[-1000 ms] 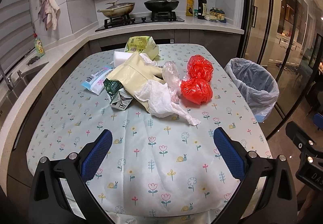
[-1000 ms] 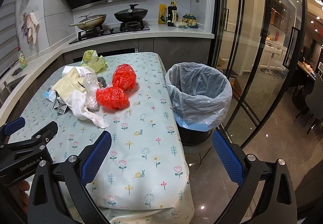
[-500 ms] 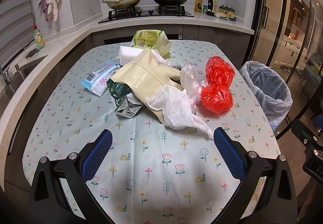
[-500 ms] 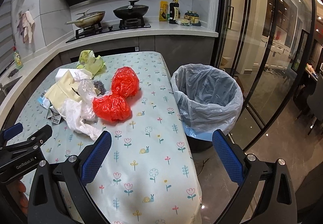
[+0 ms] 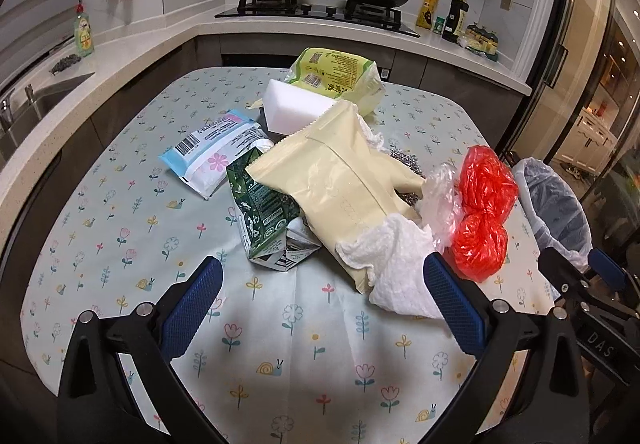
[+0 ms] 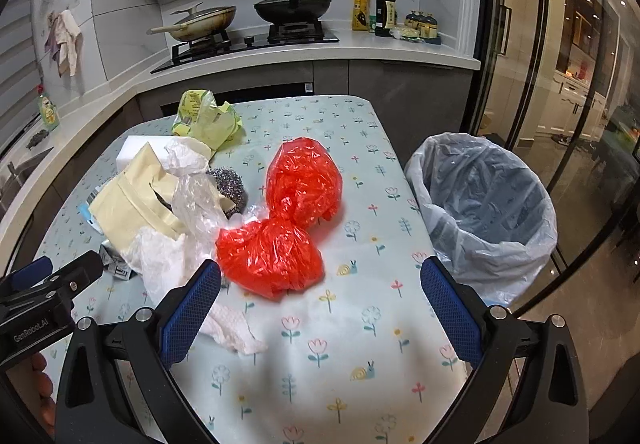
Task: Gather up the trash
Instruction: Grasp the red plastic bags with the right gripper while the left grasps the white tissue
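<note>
Red crinkled plastic bags (image 6: 280, 228) lie near the right edge of the flower-print tablecloth (image 6: 340, 344), beside cream wrappers, a green carton (image 5: 260, 211) and white tissue (image 5: 396, 272). The lined bin (image 6: 484, 211) stands just off that edge. Both the left gripper (image 5: 324, 304) and right gripper (image 6: 320, 308) hover wide and empty: the approach step. Next, the right one should close on the nearer red bag.
</note>
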`<action>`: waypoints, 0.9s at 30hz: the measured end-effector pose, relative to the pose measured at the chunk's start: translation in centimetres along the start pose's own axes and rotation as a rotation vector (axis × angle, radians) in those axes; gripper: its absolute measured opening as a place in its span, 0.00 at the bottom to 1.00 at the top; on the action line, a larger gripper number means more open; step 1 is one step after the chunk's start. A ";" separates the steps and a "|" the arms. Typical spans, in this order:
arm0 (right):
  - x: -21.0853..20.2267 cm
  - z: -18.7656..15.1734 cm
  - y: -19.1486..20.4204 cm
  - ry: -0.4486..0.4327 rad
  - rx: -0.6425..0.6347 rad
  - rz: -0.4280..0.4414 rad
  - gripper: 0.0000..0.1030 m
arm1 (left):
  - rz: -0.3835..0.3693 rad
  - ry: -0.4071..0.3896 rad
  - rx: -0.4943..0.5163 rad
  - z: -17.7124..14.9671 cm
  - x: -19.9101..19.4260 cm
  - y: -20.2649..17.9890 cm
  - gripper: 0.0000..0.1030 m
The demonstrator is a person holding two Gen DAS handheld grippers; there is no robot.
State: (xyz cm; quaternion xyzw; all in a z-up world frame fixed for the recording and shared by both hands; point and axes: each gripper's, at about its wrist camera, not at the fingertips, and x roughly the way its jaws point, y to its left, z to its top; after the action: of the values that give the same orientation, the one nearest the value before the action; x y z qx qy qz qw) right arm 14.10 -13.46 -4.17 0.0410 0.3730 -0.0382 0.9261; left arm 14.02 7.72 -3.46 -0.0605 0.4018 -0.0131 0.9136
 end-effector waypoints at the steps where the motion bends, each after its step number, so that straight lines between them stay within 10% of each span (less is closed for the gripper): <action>1: 0.7 0.3 0.2 0.006 0.007 0.007 0.93 | -0.004 0.009 -0.011 0.2 0.4 0.2 0.93; 10: 6.5 1.6 0.8 0.080 0.041 0.044 0.92 | -0.056 0.075 -0.038 0.2 3.2 0.3 0.93; 21: 9.0 0.6 0.4 0.148 0.084 0.131 0.35 | -0.128 0.124 0.000 -1.0 4.5 -2.0 0.93; 27: 6.2 0.5 -1.2 0.100 0.098 0.113 0.33 | -0.161 0.146 0.024 -1.7 5.0 -3.7 0.76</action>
State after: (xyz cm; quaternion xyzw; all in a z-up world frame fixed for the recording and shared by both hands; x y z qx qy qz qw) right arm 18.77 -14.94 -8.22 0.1091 0.4133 -0.0017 0.9040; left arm 16.29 3.54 -7.80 -0.0803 0.4610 -0.0955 0.8786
